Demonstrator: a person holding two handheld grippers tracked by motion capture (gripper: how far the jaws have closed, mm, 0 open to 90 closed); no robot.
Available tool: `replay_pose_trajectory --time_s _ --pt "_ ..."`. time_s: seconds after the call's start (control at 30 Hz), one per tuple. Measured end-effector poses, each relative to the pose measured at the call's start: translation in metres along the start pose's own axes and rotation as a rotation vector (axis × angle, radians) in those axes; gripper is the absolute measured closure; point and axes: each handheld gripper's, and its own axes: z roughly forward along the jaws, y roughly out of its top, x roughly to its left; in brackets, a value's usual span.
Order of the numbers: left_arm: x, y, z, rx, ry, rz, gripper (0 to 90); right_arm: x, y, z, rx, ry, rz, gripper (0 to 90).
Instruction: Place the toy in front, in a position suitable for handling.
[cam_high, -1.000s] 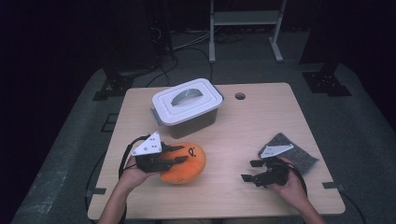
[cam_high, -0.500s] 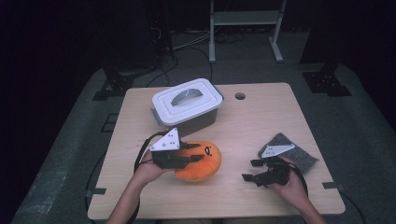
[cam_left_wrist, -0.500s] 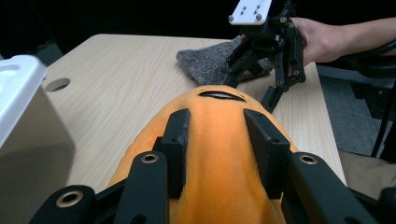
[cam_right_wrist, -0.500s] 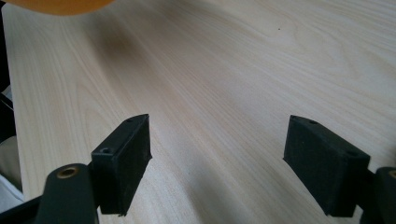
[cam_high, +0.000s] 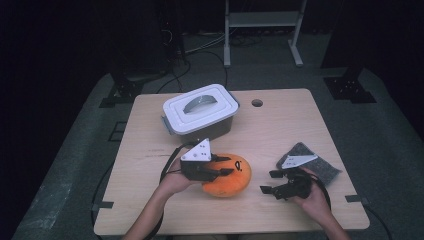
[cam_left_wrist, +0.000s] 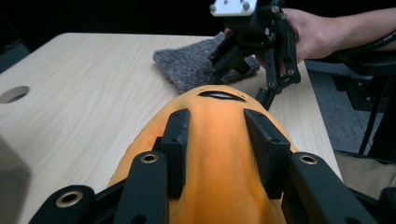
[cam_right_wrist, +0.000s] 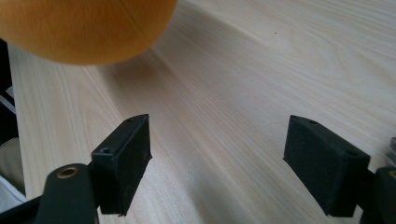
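progress: the orange plush toy (cam_high: 227, 175) is already gripped and riding in the left gripper (cam_high: 220, 172); judging by the layout, it looks headed for the right gripper or for the box, so the pick is done and the drop or handover is not.
left to do: toy not yet set down anywhere final; the white lidded box (cam_high: 200, 111) has its lid on; the grey cloth (cam_high: 312, 162) lies flat and untouched.
left gripper state: jaws pinching the plush toy, one black pad (cam_left_wrist: 178, 140) on each flank, the soft body bulging up between them in the left gripper view.
right gripper state: right gripper (cam_high: 272, 182) spread wide, nothing between the pads, only bare table (cam_right_wrist: 243, 93) under them in the right gripper view.
toy place: near-centre of the table (cam_high: 150, 200), in front of the box and apart from it, left of the cloth.
toy vs left gripper: inside the jaws, gripper coming at it from its left side, person's left hand (cam_high: 175, 182) behind.
toy vs right gripper: near but apart; the open jaws point left toward the toy, a strip of bare wood between; the toy's edge (cam_right_wrist: 88, 28) sits at the far left of the right gripper view.
right gripper vs cloth: it sits on the cloth's near left edge; contact cannot be told.
contact with table: toy's underside looks to rest on or just skim the wood; cannot tell which.
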Motion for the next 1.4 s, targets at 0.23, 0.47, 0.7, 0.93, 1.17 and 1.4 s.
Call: replay_pose_trajectory --time_s 0.23,0.47,0.7,0.93,1.17,1.4 --pt "-0.001 0.000 0.018 0.010 -0.029 0.005 62.8 -0.004 -0.001 -0.005 -0.011 -0.015 0.011 21.7" --pt "0.001 -0.005 0.031 0.019 -0.038 0.004 62.6 -0.008 -0.002 -0.010 -0.016 -0.032 0.015 21.7" --pt "0.002 -0.019 0.044 0.029 -0.057 -0.018 60.9 -0.012 -0.003 -0.013 -0.017 -0.043 0.028 21.7" --pt "0.001 -0.020 0.041 0.024 -0.056 -0.029 51.5 -0.013 -0.004 -0.014 -0.020 -0.047 0.029 21.7" --pt "-0.001 -0.015 0.037 0.008 -0.057 -0.028 45.0 -0.012 -0.002 -0.017 -0.039 -0.051 0.028 22.3" --pt "-0.005 -0.008 0.026 0.008 -0.041 -0.012 39.6 -0.016 -0.002 -0.023 -0.057 -0.062 0.039 22.3"
